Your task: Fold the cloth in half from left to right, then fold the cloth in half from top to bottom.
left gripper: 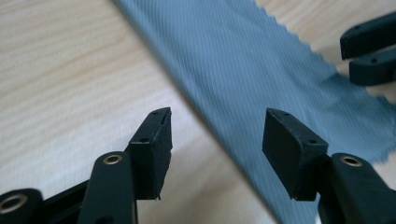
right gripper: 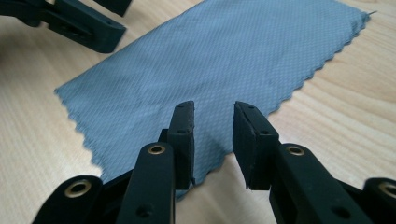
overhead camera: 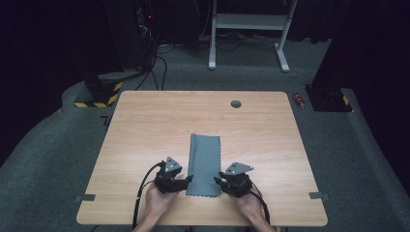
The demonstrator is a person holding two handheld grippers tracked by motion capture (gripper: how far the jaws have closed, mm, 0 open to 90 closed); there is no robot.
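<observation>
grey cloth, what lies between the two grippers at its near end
Its near end: in the high view the grey cloth spans the gap between the left gripper and the right gripper, on the table.

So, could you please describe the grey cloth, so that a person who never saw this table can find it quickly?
Look at the wooden table, at its near middle. Between the left gripper and the right gripper lies the grey-blue cloth, flat. It is the one soft thing, with zigzag-cut edges.

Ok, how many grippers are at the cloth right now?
2. The left gripper is at the near left corner of the grey cloth, the right gripper at its near right corner. Both have their jaws apart, gripping nothing.
</observation>
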